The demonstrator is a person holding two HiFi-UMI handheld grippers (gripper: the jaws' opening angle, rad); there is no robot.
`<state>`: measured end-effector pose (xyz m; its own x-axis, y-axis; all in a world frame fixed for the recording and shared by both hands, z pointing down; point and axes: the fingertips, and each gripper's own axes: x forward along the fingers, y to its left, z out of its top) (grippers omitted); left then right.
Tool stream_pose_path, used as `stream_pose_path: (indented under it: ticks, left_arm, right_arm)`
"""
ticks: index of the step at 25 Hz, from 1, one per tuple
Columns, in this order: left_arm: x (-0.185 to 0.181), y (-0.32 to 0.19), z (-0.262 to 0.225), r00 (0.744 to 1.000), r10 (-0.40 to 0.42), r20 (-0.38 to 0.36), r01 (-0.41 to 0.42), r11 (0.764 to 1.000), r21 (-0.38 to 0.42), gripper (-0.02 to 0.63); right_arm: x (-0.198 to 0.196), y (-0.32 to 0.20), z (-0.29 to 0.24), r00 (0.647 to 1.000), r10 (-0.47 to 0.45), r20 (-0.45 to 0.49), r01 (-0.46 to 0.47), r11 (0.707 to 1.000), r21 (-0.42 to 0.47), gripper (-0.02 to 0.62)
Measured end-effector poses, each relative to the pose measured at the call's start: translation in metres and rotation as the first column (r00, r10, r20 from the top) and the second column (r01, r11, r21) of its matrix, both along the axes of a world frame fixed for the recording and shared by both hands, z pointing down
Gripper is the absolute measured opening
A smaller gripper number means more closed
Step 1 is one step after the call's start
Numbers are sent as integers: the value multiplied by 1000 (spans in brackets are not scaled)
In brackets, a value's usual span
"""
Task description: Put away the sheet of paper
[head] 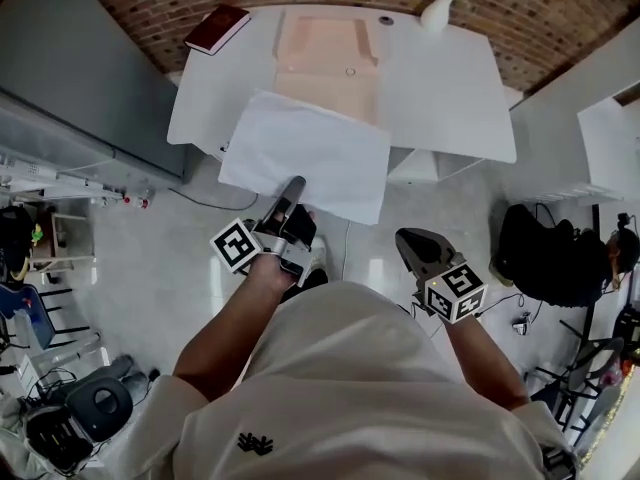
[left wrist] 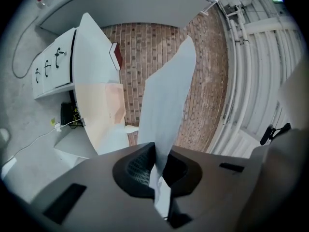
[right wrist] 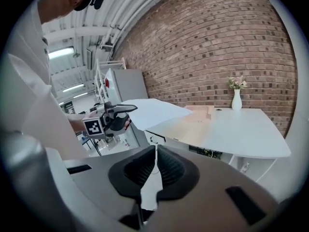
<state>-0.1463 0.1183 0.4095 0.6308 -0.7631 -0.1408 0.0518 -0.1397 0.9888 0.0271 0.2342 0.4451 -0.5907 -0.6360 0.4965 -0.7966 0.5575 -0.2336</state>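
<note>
1. Sheet of paper [head: 305,158]: white and unfolded. It is in the air in front of the surface [head: 440,93], with its far part reaching over the near-left edge.
2. Its near edge is pinched in the left tongs [head: 293,184]. The left gripper view shows both pads closed on the paper, which rises edge-on from between them.
3. Left forearm [head: 235,323]: bare, stretched forward and slightly inward. The hand is wrapped round the tongs' handle, and the marker cube [head: 238,245] sits on the outer side.
4. Look of the sheet: in the right gripper view it lies roughly level and gently bowed, with soft creases and one far corner drooping toward the surface. I cannot tell whether it touches.
5. Right tongs [head: 412,240]: jaws together with nothing between them. They are held back near the body over the floor, pointing forward, well apart from the sheet.
6. Right forearm [head: 480,353]: bent and close to the torso.
7. On the surface, a pale pink open folder [head: 330,58] lies just beyond the sheet, and the sheet overlaps its near edge.
8. Farther out are a dark red book [head: 217,28] at the far-left corner and a white vase [head: 436,12] with flowers at the far edge.
9. A brick wall [right wrist: 217,42] stands behind the surface.
</note>
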Motion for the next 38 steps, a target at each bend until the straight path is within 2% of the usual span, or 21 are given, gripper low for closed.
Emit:
stream_pose_path:
  ticks: [7, 15, 23, 31, 38]
  left_arm:
    - [-1, -69, 28, 999, 43, -28, -44, 998, -44, 23]
    - [20, -126, 51, 999, 26, -38, -28, 997, -73, 23]
    - [52, -194, 67, 997, -74, -28, 71, 992, -109, 23]
    - [86, -253, 90, 986, -169, -6, 166, 974, -155, 23]
    - [97, -283, 131, 971, -236, 33, 237, 952, -192, 23]
  right_arm:
    - [-18, -53, 7, 999, 42, -27, -43, 999, -16, 35]
    - [8, -92, 8, 998, 57, -38, -59, 998, -27, 35]
    - [59, -166, 11, 1000, -9, -21, 9, 999, -34, 35]
    - [126, -248, 12, 997, -76, -9, 75, 996, -47, 35]
    - [176, -281, 33, 996, -94, 3, 94, 993, -73, 35]
